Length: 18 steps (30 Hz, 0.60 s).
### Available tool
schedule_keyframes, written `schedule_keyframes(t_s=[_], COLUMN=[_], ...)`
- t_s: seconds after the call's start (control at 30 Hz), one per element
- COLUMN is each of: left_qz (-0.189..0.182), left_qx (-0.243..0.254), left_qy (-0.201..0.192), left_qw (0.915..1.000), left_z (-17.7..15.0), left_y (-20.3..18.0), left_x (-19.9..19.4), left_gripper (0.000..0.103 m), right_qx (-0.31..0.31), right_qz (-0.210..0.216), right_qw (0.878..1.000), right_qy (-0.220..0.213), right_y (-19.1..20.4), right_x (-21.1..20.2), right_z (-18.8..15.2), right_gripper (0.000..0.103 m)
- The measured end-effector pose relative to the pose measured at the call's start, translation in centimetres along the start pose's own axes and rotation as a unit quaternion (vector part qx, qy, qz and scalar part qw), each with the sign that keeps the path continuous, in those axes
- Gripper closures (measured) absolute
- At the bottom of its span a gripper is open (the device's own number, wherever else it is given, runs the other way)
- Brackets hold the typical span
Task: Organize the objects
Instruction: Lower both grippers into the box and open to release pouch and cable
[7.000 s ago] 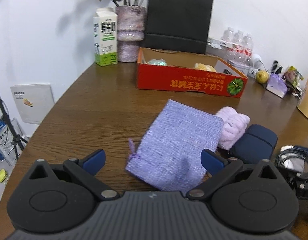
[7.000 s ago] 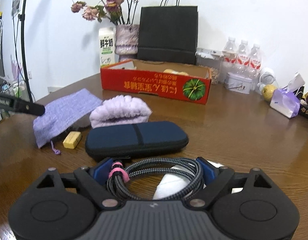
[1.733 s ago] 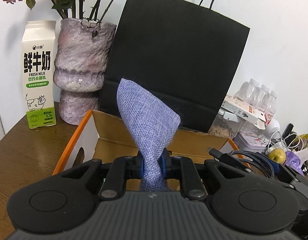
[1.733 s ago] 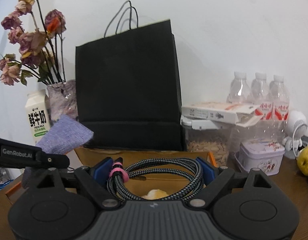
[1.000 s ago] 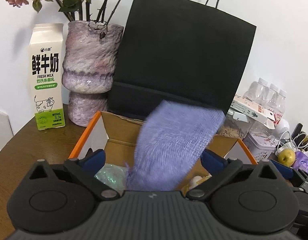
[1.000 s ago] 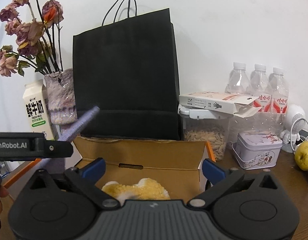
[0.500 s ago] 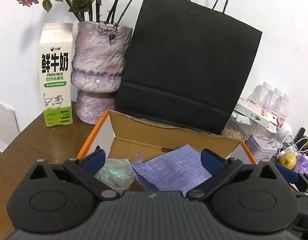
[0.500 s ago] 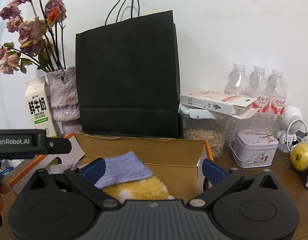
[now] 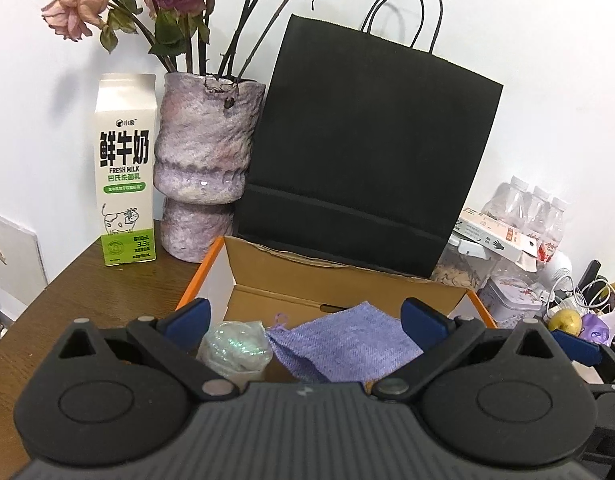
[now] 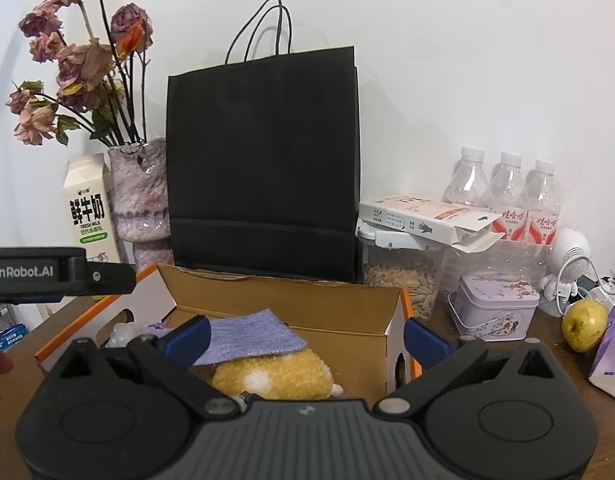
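Two hand-held grippers hover above an open cardboard box with an orange rim (image 9: 387, 280), which sits on a brown wooden table (image 9: 87, 280). The left gripper (image 9: 303, 316) has its blue-tipped jaws spread wide and holds nothing. The right gripper (image 10: 305, 334) is likewise wide open and empty.

Inside the box, a flat purple woven fabric pouch (image 9: 347, 340) lies draped partly over a fluffy yellow plush item (image 10: 275, 372). Beside the pouch, toward the left wall, sits a shiny crinkled clear plastic bundle (image 9: 235, 344). A dark cable end seems to peek out beneath the plush item, though it is too small to be sure.

Behind the box stand a tall black paper carrier bag (image 9: 367, 160), a mottled purple ceramic vase of dried roses (image 9: 207, 160) and a white milk carton (image 9: 125, 168).

The placing step looks finished, so the sensible move is probably to lift both grippers straight up, keeping the jaws clear of the box walls and the pouch's drawstring, before looking for anything left to tidy.
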<state>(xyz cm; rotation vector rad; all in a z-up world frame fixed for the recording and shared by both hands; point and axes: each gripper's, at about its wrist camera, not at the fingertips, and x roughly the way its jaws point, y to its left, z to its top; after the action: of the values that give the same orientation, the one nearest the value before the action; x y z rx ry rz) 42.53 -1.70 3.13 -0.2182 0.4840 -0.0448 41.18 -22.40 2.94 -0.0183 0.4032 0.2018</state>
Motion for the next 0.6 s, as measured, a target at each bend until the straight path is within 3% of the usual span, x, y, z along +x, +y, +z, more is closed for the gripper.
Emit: schedule_keyframes(t_s=[0.6], left_qz=[0.014], left_qx=[0.007], left_qy=[0.006], left_qw=[0.9999], left_z=[-2.1], left_y=[1.8], left_x=[-3.2], left_gripper=[0.000], right_qx=[-0.005], right_qz=[0.003], right_qw=[1.000], right_qy=[-0.014], right_y=[0.3], right_x=[-5.1], right_z=[-1.6], right_gripper=[0.000])
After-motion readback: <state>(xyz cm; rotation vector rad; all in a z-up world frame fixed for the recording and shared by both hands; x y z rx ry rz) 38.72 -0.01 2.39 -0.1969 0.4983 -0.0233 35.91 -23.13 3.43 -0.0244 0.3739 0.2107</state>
